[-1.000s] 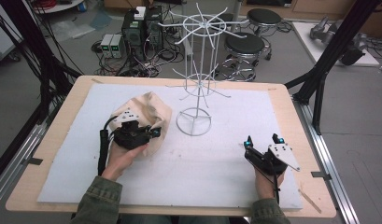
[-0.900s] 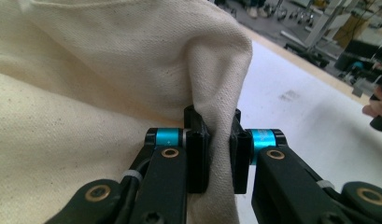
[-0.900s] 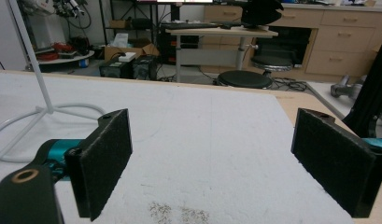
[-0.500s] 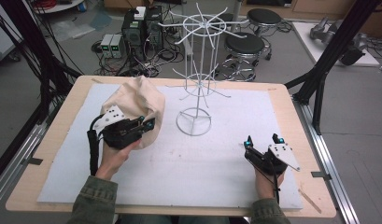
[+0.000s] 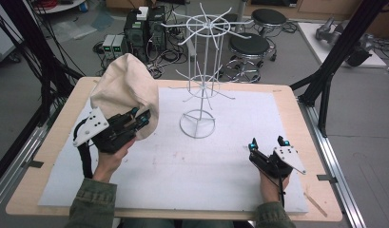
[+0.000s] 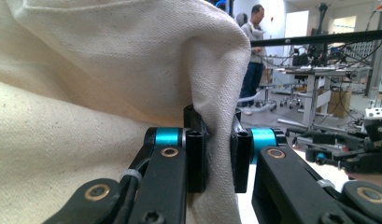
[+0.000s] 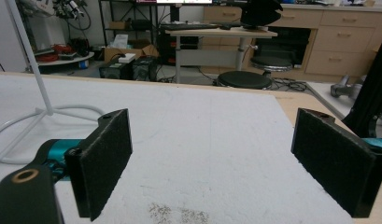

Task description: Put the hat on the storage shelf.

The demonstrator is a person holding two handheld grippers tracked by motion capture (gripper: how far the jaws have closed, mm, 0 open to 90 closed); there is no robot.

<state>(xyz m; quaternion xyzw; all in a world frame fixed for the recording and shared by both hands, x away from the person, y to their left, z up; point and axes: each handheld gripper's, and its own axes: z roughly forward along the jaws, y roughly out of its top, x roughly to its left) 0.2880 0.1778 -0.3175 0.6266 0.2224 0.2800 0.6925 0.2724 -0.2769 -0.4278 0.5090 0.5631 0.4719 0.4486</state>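
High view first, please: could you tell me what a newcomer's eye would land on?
The cream cloth bag stands out, bunched at the table's left and pinched by the left tool. Beside it, mid-table, stands the white wire rack with bare hooks. The right tool rests open near the right edge.

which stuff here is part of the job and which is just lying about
In the job:
- cream canvas bag, pinched in the left tongs and lifted off the table
- white wire hanging rack, standing beside the bag

Just there:
- right tongs, open and resting on the white mat
- round stools and electronics boxes on the floor behind
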